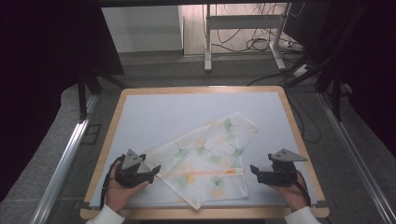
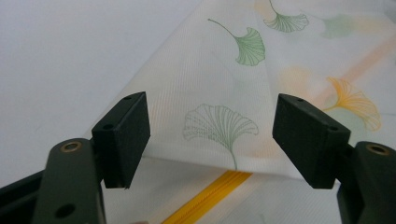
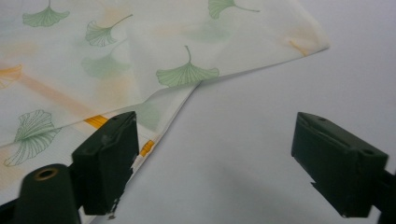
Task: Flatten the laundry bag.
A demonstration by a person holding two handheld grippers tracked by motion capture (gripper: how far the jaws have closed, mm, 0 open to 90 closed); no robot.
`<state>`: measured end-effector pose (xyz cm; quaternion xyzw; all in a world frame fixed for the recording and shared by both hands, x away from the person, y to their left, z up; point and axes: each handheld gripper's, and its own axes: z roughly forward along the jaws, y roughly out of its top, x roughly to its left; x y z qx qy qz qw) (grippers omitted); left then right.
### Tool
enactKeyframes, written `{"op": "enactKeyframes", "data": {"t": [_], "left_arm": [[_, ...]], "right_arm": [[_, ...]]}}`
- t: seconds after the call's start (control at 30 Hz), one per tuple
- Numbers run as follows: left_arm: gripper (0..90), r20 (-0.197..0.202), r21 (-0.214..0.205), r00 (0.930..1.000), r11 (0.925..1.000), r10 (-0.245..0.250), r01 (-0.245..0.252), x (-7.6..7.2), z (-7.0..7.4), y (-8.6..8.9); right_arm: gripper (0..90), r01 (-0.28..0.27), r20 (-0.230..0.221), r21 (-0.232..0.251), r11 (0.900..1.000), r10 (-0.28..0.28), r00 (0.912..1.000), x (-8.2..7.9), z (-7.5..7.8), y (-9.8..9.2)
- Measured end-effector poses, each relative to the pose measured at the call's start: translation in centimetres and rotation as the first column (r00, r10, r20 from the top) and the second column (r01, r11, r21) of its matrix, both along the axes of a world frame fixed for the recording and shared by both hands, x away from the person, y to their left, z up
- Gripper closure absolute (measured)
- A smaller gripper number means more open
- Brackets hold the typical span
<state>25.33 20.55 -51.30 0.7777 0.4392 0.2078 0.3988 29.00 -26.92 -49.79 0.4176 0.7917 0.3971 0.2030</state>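
Observation:
A white mesh bag (image 1: 205, 156) printed with green and orange ginkgo leaves lies folded on the pale blue mat, an orange zipper (image 1: 212, 172) running across its near part. My left gripper (image 1: 158, 169) rests at the bag's left corner, open, the folded edge (image 2: 210, 126) lying between and beyond its jaws with the zipper (image 2: 210, 198) below. My right gripper (image 1: 252, 169) is open just right of the bag's near right edge. In the right gripper view the bag (image 3: 116, 60) spreads to the left, its edge beside the left jaw; bare mat lies between the jaws.
The mat (image 1: 154, 112) covers a wooden table (image 1: 201, 88) with rounded corners. Beyond the far edge stand a desk frame (image 1: 243, 37) and loose cables (image 1: 261, 44) on the floor. Metal rails (image 1: 65, 158) run along both sides of the table.

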Motion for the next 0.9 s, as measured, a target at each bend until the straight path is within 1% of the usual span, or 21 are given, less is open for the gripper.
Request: {"op": "enactKeyframes", "data": {"t": [0.1, 0.13, 0.17, 0.27, 0.3, 0.4, 0.43, 0.5, 0.57, 0.63, 0.73, 0.8, 0.87, 0.9], "left_arm": [[27.0, -0.004, -0.015, 1.0000, 0.9999, 0.009, -0.009, 0.1, 0.1, 0.0], [27.0, -0.004, -0.019, 0.9999, 0.9998, 0.011, -0.011, 0.1, 0.2, 0.0], [27.0, -0.005, -0.019, 1.0000, 0.9998, 0.005, -0.005, 0.0, 0.2, -0.1], [27.1, -0.003, -0.021, 1.0000, 0.9998, 0.001, -0.001, 0.0, 0.2, -0.2], [27.2, -0.004, -0.024, 1.0000, 0.9997, -0.004, 0.004, 0.0, 0.2, -0.2], [27.2, -0.002, -0.018, 0.9998, 0.9997, -0.017, 0.017, 0.3, 0.1, -0.5], [27.3, -0.002, -0.009, 0.9997, 0.9997, -0.025, 0.025, 0.3, 0.1, -0.5], [27.3, 0.004, -0.005, 0.9995, 0.9995, -0.032, 0.032, 0.3, 0.1, -0.6], [27.1, 0.012, -0.001, 0.9993, 0.9994, -0.035, 0.035, 0.1, 0.1, -0.5], [27.0, 0.018, 0.002, 0.9993, 0.9994, -0.033, 0.033, 0.0, 0.1, -0.4], [27.0, 0.013, -0.004, 0.9993, 0.9994, -0.036, 0.036, -0.2, -0.1, -0.2], [26.9, 0.014, -0.006, 0.9993, 0.9994, -0.035, 0.035, -0.3, -0.1, -0.2], [26.8, 0.014, -0.006, 0.9993, 0.9994, -0.035, 0.035, -0.1, -0.1, -0.3], [26.8, 0.016, 0.000, 0.9993, 0.9994, -0.035, 0.035, -0.1, 0.0, -0.3]], "right_arm": [[20.8, -0.015, -0.012, 0.022, 0.9996, 0.016, 0.9998, 0.0, 0.0, -0.1], [20.8, -0.015, -0.012, 0.022, 0.9996, 0.016, 0.9998, 0.0, 0.0, -0.1], [21.7, -0.024, -0.001, 0.015, 0.9996, 0.024, 0.9997, -0.3, 0.1, 0.0], [22.7, -0.034, 0.000, 0.015, 0.9993, 0.034, 0.9994, -0.5, 0.2, 0.0], [22.9, -0.037, -0.007, 0.014, 0.9992, 0.037, 0.9993, -0.6, 0.2, 0.1], [24.1, -0.037, -0.008, 0.003, 0.9993, 0.037, 0.9993, -1.0, 0.1, 0.0], [24.8, -0.036, -0.012, 0.005, 0.9994, 0.036, 0.9993, -1.1, 0.1, -0.1], [27.3, -0.039, -0.020, 0.006, 0.9992, 0.039, 0.9991, -1.3, 0.1, -0.2], [28.3, -0.037, -0.017, 0.005, 0.9993, 0.037, 0.9992, -1.3, 0.2, -0.1], [32.1, -0.035, -0.012, 0.004, 0.9994, 0.035, 0.9993, -1.2, 0.3, 0.0], [42.2, -0.025, 0.000, -0.013, 0.9996, 0.025, 0.9997, -1.2, 0.3, 0.1], [47.7, -0.024, -0.002, -0.019, 0.9995, 0.024, 0.9997, -1.3, 0.3, 0.2], [53.3, -0.021, -0.004, -0.012, 0.9997, 0.021, 0.9998, -1.5, 0.4, 0.1], [55.6, -0.024, -0.003, -0.010, 0.9997, 0.024, 0.9997, -1.5, 0.4, 0.1]]}}
